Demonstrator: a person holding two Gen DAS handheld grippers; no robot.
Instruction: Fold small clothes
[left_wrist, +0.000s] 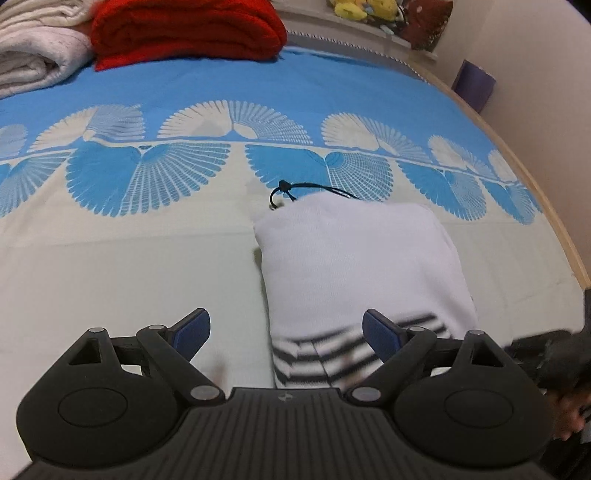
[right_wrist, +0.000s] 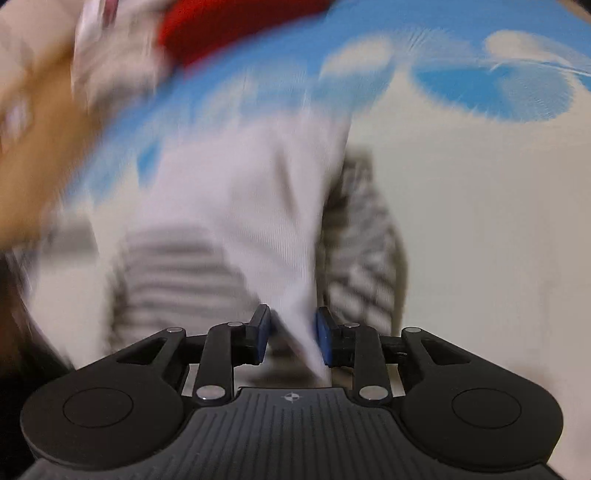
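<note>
Folded white garment (left_wrist: 354, 266) with striped hem lies on the bed (left_wrist: 110, 258), just ahead of the left gripper (left_wrist: 286, 332), jaws wide and empty. Right gripper (right_wrist: 291, 334), slightly parted, straddles a white corner without pinching; folding appears nearly complete.

No words, brand names, labels or numbers can be read in either view. The only sign is a small round crosshair mark moulded into the ribbed black plastic body of the left gripper (left_wrist: 286, 334), behind its blue pads on the centre line (too small to show any lettering). The same mark sits on the right gripper (right_wrist: 291, 334), likewise just behind its pads.
</note>
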